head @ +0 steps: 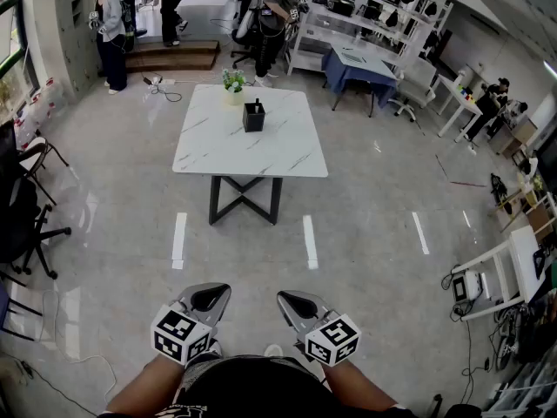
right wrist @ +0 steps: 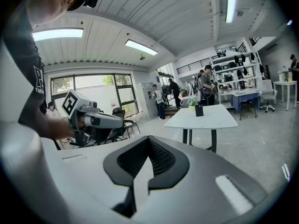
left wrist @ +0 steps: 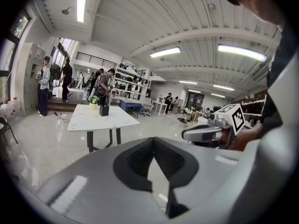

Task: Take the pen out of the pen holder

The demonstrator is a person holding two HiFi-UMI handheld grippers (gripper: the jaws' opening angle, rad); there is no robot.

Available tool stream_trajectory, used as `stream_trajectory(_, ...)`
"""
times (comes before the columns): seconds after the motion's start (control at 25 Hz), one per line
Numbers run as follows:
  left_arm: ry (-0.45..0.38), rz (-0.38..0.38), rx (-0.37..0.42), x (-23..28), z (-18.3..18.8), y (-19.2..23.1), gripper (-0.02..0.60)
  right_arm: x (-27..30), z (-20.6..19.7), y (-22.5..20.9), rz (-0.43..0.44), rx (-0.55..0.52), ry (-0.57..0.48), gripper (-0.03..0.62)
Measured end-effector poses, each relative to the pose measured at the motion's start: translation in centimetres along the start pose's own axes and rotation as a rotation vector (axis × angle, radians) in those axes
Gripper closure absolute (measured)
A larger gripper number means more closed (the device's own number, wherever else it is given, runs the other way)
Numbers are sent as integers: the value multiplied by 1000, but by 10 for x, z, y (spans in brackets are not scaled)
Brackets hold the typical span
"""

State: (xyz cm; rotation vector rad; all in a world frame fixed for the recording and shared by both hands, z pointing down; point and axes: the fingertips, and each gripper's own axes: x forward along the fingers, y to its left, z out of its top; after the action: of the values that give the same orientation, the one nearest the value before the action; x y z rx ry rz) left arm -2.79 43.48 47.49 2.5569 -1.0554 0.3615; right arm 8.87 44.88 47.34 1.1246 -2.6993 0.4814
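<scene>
A black pen holder [head: 253,117] stands on the far half of a white marble table [head: 252,153], with a thin pen tip [head: 258,102] poking out of it. The table is several steps ahead of me. Both grippers are held low near my body, well short of it. My left gripper [head: 211,298] and right gripper [head: 294,302] are shut and empty. From the left gripper view the holder [left wrist: 104,110] is small and distant; in the right gripper view the holder [right wrist: 199,110] is just as far off.
A small potted plant [head: 232,84] sits behind the holder. Black chairs [head: 22,212] stand at the left, a blue-draped table [head: 359,66] and shelves at the back right. People [head: 110,29] stand beyond the table. White tape strips [head: 179,238] mark the floor between me and the table.
</scene>
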Motion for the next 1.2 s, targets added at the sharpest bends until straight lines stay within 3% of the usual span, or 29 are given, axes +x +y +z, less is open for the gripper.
stream_trajectory(0.44, 3, -5, 3, -3, -3, 3, 525, 5, 0, 6, 3, -5, 3, 594)
stream_trajectory(0.64, 4, -20, -7, -5, -5, 5, 525, 9, 9, 21, 62, -9, -51, 594)
stream_trajectory(0.88, 6, -34, -3, -9, -7, 13, 525, 20, 7, 29, 22, -44, -40, 594)
stream_trajectory(1.2, -13, -51, 1, -23, -4, 33, 525, 39, 3, 44, -5, -11, -37, 594)
